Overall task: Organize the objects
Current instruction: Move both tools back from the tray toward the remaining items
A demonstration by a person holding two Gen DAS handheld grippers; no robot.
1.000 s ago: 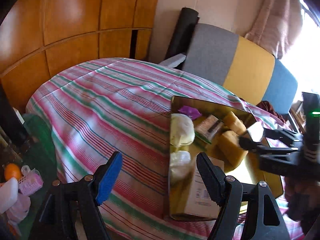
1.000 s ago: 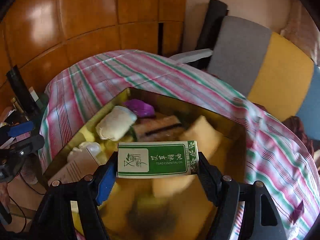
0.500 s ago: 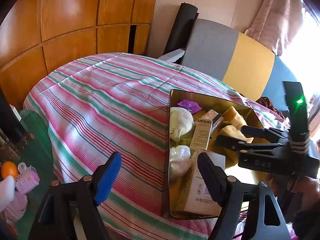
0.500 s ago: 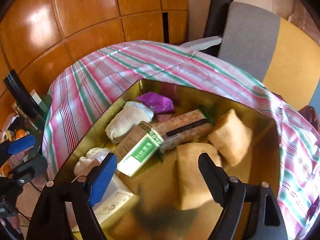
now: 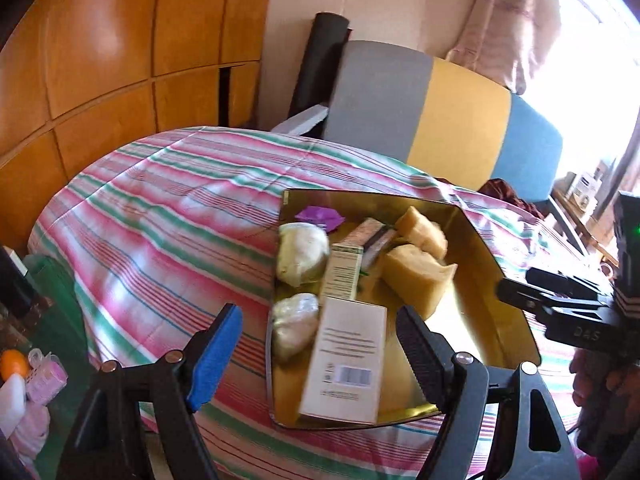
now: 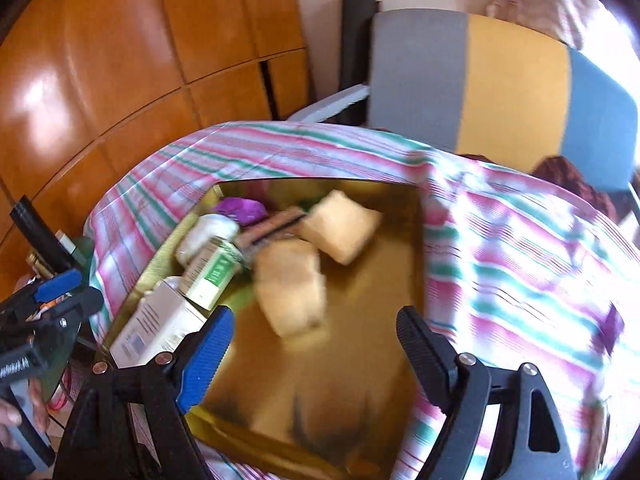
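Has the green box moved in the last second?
Yes. It left the right gripper, which now stands open, and lies in the gold tray near its left wall, resting against the white bundle.

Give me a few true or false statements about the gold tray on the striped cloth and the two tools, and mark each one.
1. The right tool holds the green-labelled box. False: its jaws are open and empty; the green-labelled box lies in the gold tray.
2. The left tool is open. True.
3. The purple wrapper lies at the tray's far end. True.
4. The tray is empty. False: it holds boxes, two tan sponges and wrapped bundles.
5. The tray sits on a striped cloth. True.
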